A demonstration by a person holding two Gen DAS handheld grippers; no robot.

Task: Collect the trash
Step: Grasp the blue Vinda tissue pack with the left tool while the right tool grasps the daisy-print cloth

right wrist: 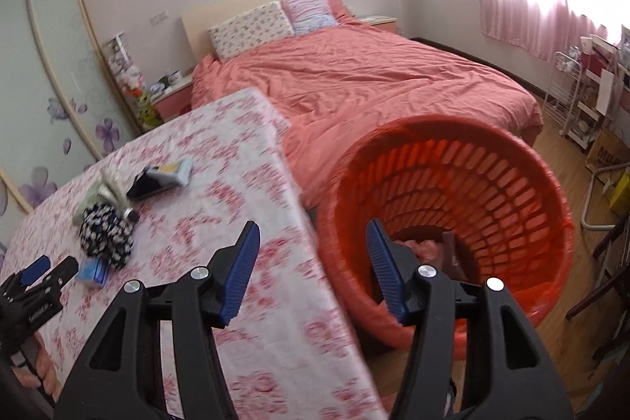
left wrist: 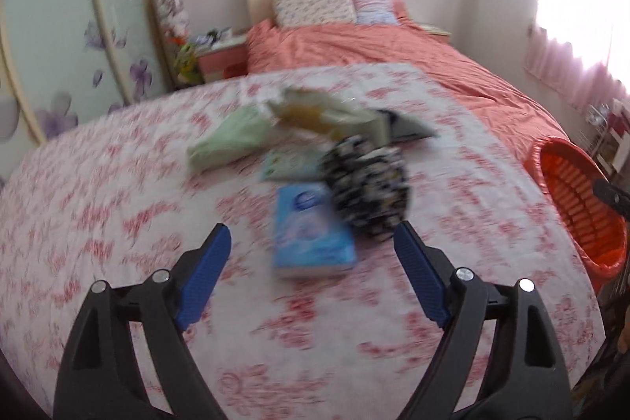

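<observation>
Trash lies on a table under a pink-flowered cloth: a blue tissue pack, a black-and-white crumpled wad, a green packet, a cream and yellow wrapper and a dark flat packet. My left gripper hangs open just short of the blue pack, with nothing gripped. An orange slatted basket with a red liner stands beside the table's right edge, some pinkish scraps in its bottom. My right gripper is open and empty above the table edge and basket rim. The left gripper also shows at the lower left of the right wrist view.
Behind the table is a bed with a coral duvet and two pillows. A pink nightstand and flowered sliding doors are on the left. A white rack, a cardboard box and a chair frame crowd the right.
</observation>
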